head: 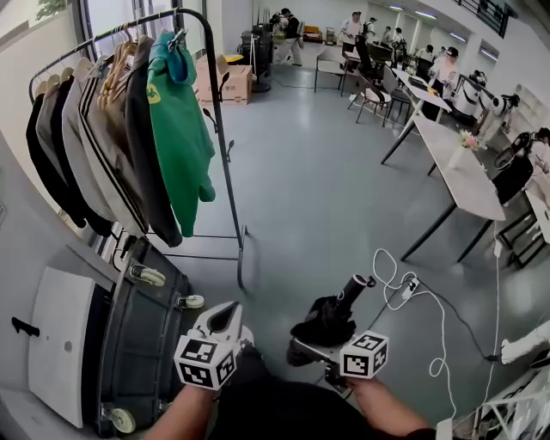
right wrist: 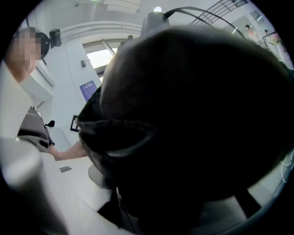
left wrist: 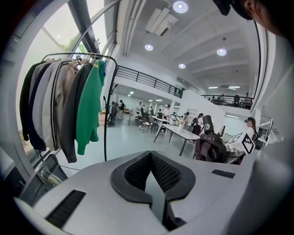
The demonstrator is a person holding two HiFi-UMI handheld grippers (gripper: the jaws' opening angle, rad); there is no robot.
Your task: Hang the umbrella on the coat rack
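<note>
Gripping umbrella (head: 326, 316), right gripper (head: 309, 348) tilted slightly down

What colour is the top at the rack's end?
The top is green; the head view shows it best.

Daylight enters through the windows (head: 107, 15) at 11 o'clock in the head view. In the left gripper view the ceiling lamps (left wrist: 180, 6) at 12 to 1 o'clock clip to white. We note an even, bright hall with only faint, soft shadows on the floor (head: 326, 189). All three views bow hard at the rims and have black corners. In the right gripper view the black umbrella (right wrist: 193, 114) fills the frame, underexposed and out of focus; only 9 to 11 o'clock is bright.
</note>
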